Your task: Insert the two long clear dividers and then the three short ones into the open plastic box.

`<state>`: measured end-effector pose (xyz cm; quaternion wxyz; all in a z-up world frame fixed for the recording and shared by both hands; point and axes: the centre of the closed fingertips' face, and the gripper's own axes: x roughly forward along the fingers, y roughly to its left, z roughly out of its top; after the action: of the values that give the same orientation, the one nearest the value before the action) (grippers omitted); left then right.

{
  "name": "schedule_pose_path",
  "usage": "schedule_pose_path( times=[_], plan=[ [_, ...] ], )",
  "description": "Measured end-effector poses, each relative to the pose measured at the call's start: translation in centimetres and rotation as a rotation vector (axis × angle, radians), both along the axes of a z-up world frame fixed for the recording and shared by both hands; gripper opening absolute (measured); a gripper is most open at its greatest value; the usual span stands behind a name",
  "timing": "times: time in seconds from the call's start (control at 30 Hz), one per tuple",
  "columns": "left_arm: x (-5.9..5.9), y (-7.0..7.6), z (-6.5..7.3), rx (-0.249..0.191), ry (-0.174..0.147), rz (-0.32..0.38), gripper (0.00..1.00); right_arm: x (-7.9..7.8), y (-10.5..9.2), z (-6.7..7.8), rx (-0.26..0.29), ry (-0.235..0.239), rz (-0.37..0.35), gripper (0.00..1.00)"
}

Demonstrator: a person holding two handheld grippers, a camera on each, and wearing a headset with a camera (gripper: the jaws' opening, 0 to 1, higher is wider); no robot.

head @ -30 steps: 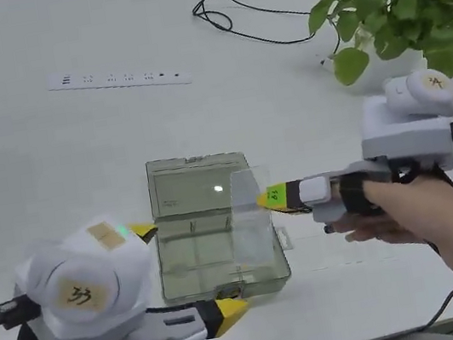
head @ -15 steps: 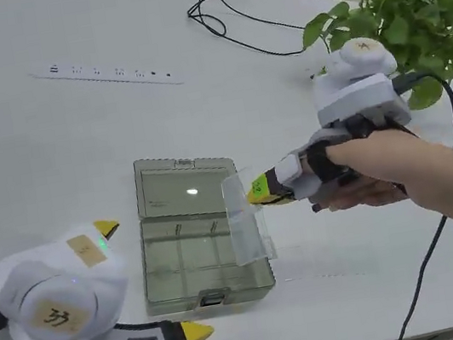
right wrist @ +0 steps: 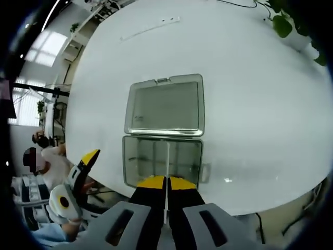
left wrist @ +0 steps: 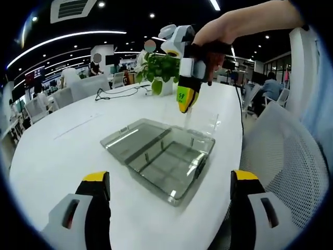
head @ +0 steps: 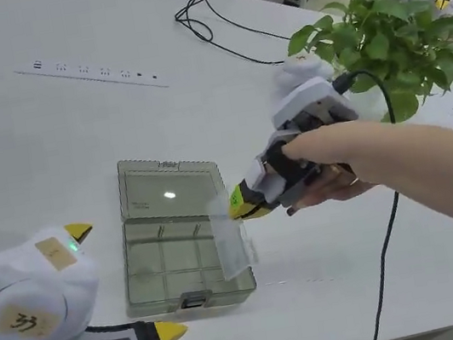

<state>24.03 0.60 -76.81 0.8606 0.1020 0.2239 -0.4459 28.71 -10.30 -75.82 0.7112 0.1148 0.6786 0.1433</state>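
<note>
The right tool (head: 240,204), clamped on a clear divider (head: 231,245), holds it edge-down over the right end of the box (head: 162,199), long axis seemingly across the short side. The left tool (head: 123,281) is wide open and empty.

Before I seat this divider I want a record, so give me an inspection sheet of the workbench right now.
Surface: white table.
Job's things: open plastic box, lid lying flat behind it; clear divider upright at the box's right end in the head view, cannot tell whether seated.
Clutter: power strip; potted plant.
Grippers: right gripper shut on the divider's top edge; left gripper open, holding nothing, near the box's left side.
Cables: black cable loop on the far side; black cord trailing from the right gripper.
Surroundings: open-plan office; white mesh chair beside the table.
</note>
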Motion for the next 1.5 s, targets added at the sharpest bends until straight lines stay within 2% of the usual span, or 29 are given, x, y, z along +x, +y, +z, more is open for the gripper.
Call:
schedule_pose_path(
  times=[0.13,0.2,0.57,0.7,1.2,1.3,1.43,1.5],
  plan=[
    [-0.3,-0.3,0.0,-0.008,0.001,-0.003,0.98,-0.4,0.2,-0.6,-0.029,0.027,-0.007,0.01],
    [-0.5,-0.4,-0.1,-0.011,0.005,-0.005,0.97,0.0,0.2,-1.3,-0.033,0.033,-0.008,0.01],
    [-0.7,0.1,-0.6,-0.018,0.021,0.004,0.96,0.8,0.1,-2.3,-0.072,0.053,0.024,0.01],
    [-0.7,0.4,-0.8,-0.018,0.026,0.014,0.96,0.8,0.0,-2.2,-0.076,0.050,0.021,0.01],
    [-1.1,0.4,-1.2,-0.015,0.043,0.015,0.94,0.5,0.5,-3.1,-0.100,0.062,0.034,0.01],
    [-1.1,0.5,-1.4,-0.014,0.047,0.018,0.94,-0.3,0.8,-2.9,-0.105,0.064,0.034,0.01],
    [-1.1,0.6,-1.5,-0.013,0.052,0.021,0.94,0.0,0.5,-2.9,-0.102,0.063,0.037,0.01],
    [-1.1,0.6,-1.6,-0.013,0.052,0.021,0.94,-0.3,0.6,-2.9,-0.104,0.061,0.039,0.01]
  ],
)
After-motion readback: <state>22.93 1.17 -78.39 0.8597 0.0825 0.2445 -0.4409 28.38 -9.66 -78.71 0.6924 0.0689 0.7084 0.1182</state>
